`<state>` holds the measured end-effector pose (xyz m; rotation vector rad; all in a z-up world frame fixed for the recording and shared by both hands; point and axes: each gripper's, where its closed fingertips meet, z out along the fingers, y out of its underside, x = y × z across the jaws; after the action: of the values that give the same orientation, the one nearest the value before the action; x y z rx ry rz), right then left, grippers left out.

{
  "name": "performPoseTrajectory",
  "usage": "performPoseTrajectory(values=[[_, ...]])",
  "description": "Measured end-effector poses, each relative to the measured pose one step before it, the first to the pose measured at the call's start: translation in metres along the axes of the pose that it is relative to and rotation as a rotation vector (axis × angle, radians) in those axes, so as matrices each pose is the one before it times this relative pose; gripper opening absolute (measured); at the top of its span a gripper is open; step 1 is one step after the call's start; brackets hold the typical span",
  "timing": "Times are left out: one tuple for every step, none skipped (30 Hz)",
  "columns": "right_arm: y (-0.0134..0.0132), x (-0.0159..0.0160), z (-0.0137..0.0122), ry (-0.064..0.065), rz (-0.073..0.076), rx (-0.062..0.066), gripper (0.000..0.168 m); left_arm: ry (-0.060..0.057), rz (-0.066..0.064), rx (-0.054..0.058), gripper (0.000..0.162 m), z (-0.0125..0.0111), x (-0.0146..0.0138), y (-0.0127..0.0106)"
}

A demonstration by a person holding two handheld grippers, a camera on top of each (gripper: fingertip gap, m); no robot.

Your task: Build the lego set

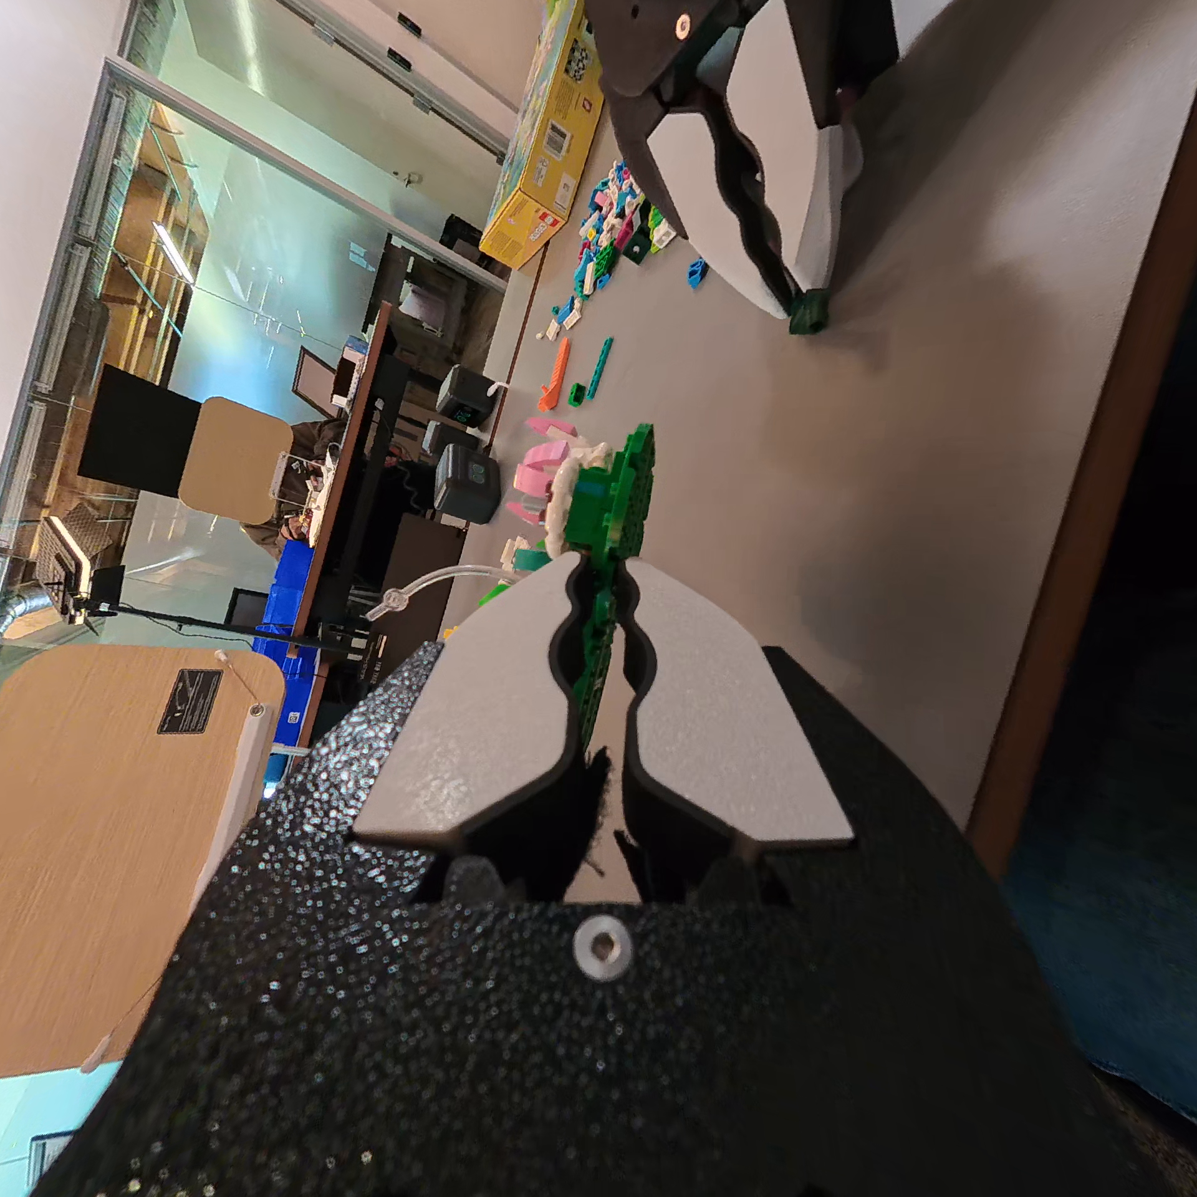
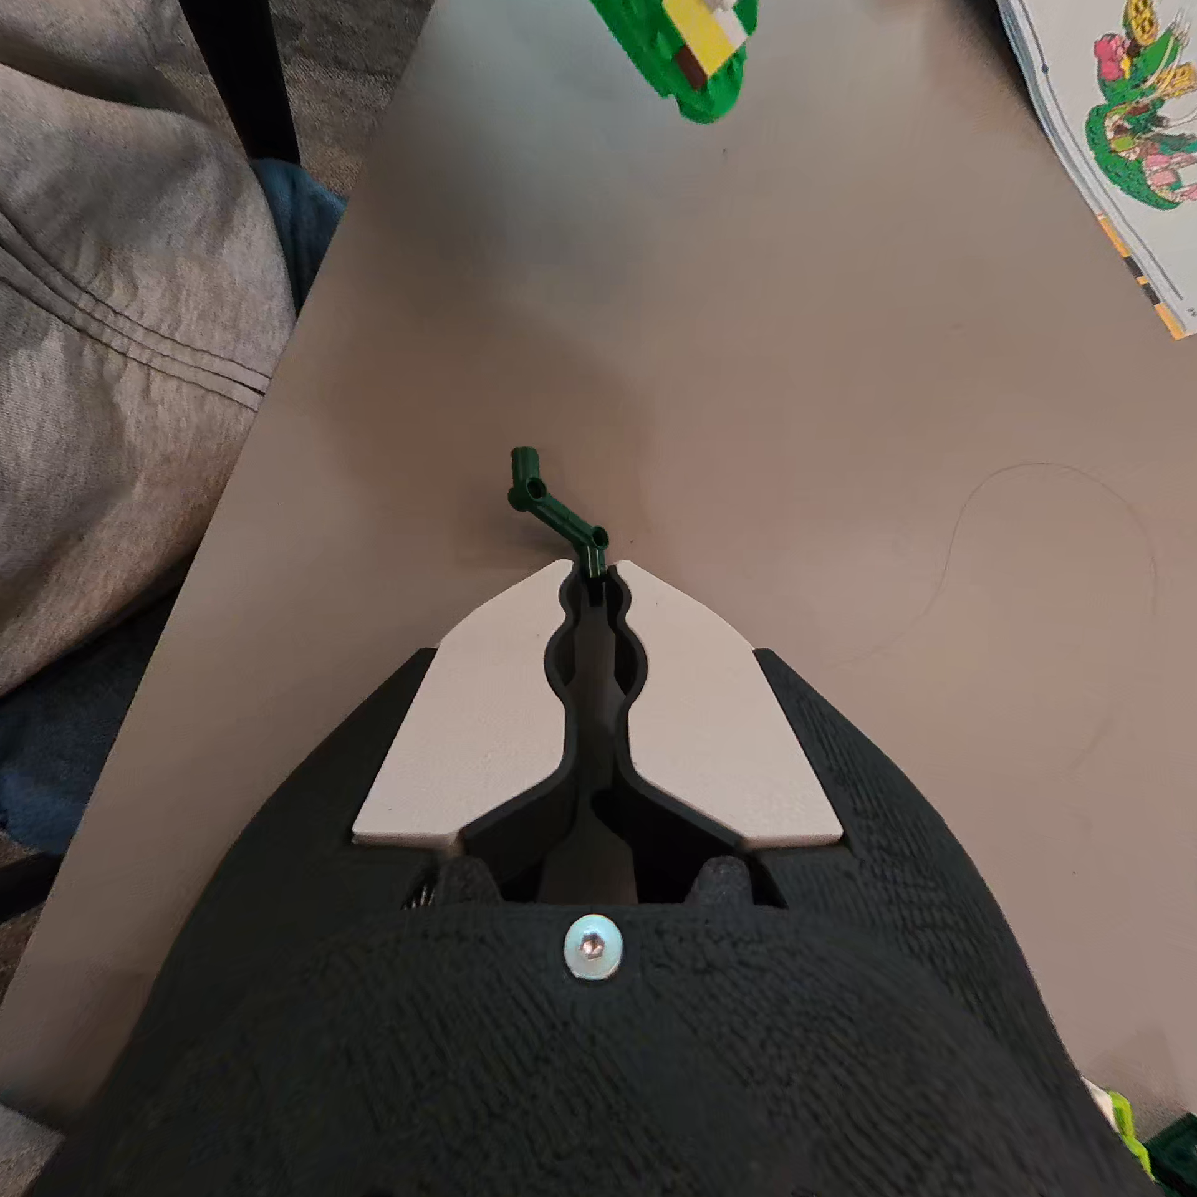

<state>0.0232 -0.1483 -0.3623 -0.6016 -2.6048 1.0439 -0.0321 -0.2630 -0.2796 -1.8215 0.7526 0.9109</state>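
The left tool [image 1: 601, 570] is clamped on the edge of a bright green plate assembly [image 1: 622, 492], which stands on edge above the grey counter [image 1: 842, 518]; white and pink pieces [image 1: 550, 463] are fixed to the plate's far face. In the right wrist view the same green assembly [image 2: 693, 58] shows at the top of the picture, carrying a yellow, white and brown patch. The right tool [image 2: 594, 565] is closed on one end of a dark green bent connector piece [image 2: 557, 512], whose zigzag body juts out past the fingertips over the counter [image 2: 777, 388] near its front edge; a grey sleeve lies just off that edge. In the left wrist view the right tool [image 1: 800, 304] comes down from above with the dark green piece [image 1: 809, 314] at its tip, close to the counter near that edge. Farther along the counter lie an orange bar [image 1: 556, 376] and a teal bar [image 1: 599, 366] side by side, a small green brick [image 1: 576, 394] just beside them, a lone blue brick [image 1: 697, 272], and beyond these a heap of loose mixed bricks [image 1: 615, 220] next to a yellow set box [image 1: 547, 149] at the far end. An open instruction booklet [image 2: 1114, 129] lies on the counter by its right side.
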Motion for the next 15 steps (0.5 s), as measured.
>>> performPoseTrajectory(values=[[0.00008,0.00037,0.00030,0.0030,-0.0007,-0.0042,0.006,0.0023,-0.0006,0.0017,0.009,0.00042,0.00052,-0.00008],[-0.00008,0.00027,0.00030,0.0029,-0.0001,-0.0041,0.006,0.0027,-0.0009,0.0018,0.009,0.00027,0.00070,0.00003],[-0.00025,0.00031,0.00034,0.0039,0.0011,-0.0046,0.006,0.0031,-0.0011,0.0017,0.009,0.00017,0.00077,0.00008],[-0.00080,-0.00005,0.00014,0.0028,0.0035,-0.0040,0.006,0.0036,-0.0009,0.0013,0.009,0.00012,0.00101,0.00003],[-0.00145,-0.00033,-0.00009,-0.0001,0.0085,-0.0026,0.006,0.0041,-0.0011,0.0009,0.009,0.00031,0.00116,0.00004],[-0.00169,-0.00023,-0.00027,-0.0010,0.0149,-0.0041,0.005,0.0060,-0.0011,0.0026,0.009,0.00032,0.00160,-0.00025],[-0.00109,0.00046,-0.00040,0.0019,0.0221,-0.0112,0.005,0.0101,0.0006,0.0055,0.007,0.00057,0.00239,-0.00088],[0.00030,0.00134,-0.00040,0.0048,0.0281,-0.0236,0.005,0.0134,0.0047,0.0081,0.009,0.00072,0.00311,-0.00156],[0.00133,0.00183,-0.00039,0.0070,0.0302,-0.0329,0.005,0.0148,0.0087,0.0073,0.009,0.00105,0.00360,-0.00190],[0.00205,0.00175,-0.00038,0.0049,0.0330,-0.0379,0.005,0.0159,0.0160,0.0042,0.011,0.00129,0.00380,-0.00157],[0.00274,0.00034,-0.00032,-0.0065,0.0385,-0.0435,0.005,0.0124,0.0204,-0.0017,0.010,0.00141,0.00329,-0.00090],[0.00258,-0.00101,-0.00087,-0.0166,0.0388,-0.0418,0.005,0.0061,0.0214,-0.0078,0.007,0.00161,0.00241,-0.00005],[0.00195,-0.00234,-0.00161,-0.0238,0.0277,-0.0380,0.005,0.0030,0.0240,-0.0083,0.007,0.00159,0.00172,0.00025],[0.00244,-0.00250,-0.00218,-0.0205,0.0120,-0.0396,0.005,0.0015,0.0210,-0.0065,0.007,0.00130,0.00127,0.00001],[0.00343,-0.00159,-0.00243,-0.0098,0.0049,-0.0459,0.005,0.0009,0.0129,-0.0033,0.007,0.00117,0.00071,-0.00013]])
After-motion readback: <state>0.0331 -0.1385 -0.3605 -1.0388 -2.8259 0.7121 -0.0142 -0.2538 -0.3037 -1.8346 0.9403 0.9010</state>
